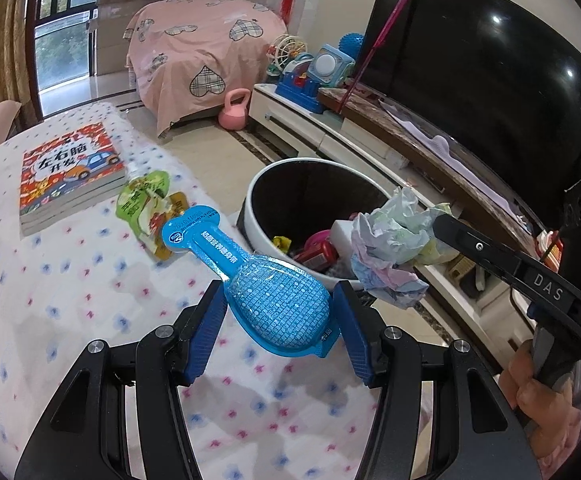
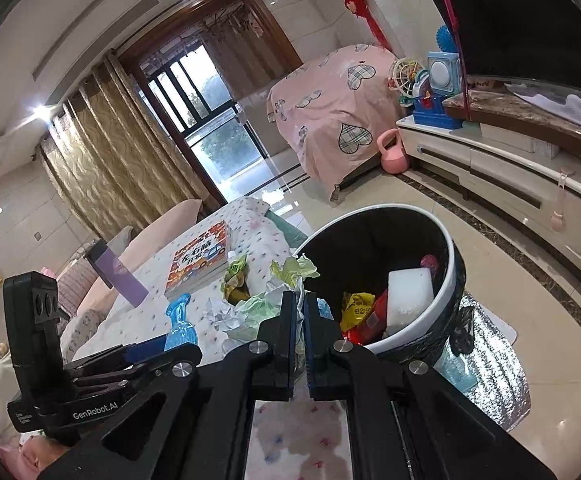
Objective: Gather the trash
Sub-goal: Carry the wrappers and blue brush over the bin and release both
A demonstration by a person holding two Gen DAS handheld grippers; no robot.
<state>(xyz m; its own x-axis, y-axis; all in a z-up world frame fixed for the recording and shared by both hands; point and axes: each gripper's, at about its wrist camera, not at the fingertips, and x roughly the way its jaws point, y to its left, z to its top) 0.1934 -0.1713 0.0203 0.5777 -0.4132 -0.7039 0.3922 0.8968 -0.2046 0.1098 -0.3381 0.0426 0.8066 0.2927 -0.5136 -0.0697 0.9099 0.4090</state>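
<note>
My left gripper (image 1: 278, 296) is shut on a blue spoon-shaped plastic package (image 1: 274, 300) and holds it above the flowered tablecloth (image 1: 70, 300). My right gripper (image 2: 299, 300) is shut on a crumpled wad of pastel paper (image 2: 250, 312), close to the near rim of the white trash bin (image 2: 452, 264). In the left wrist view the paper wad (image 1: 390, 248) hangs over the bin (image 1: 250, 228), pinched by the right gripper (image 1: 434, 224). A green snack pouch (image 1: 146, 200) lies on the table by the book. In the right wrist view the blue package (image 2: 180, 324) shows at lower left.
A colourful book (image 1: 70, 176) lies on the table. The bin holds a white block (image 2: 408, 292) and red and yellow wrappers. Behind it run a TV stand (image 1: 330, 136) with toys and a large TV (image 1: 490, 80). A pink kettlebell (image 1: 234, 112) sits on the floor.
</note>
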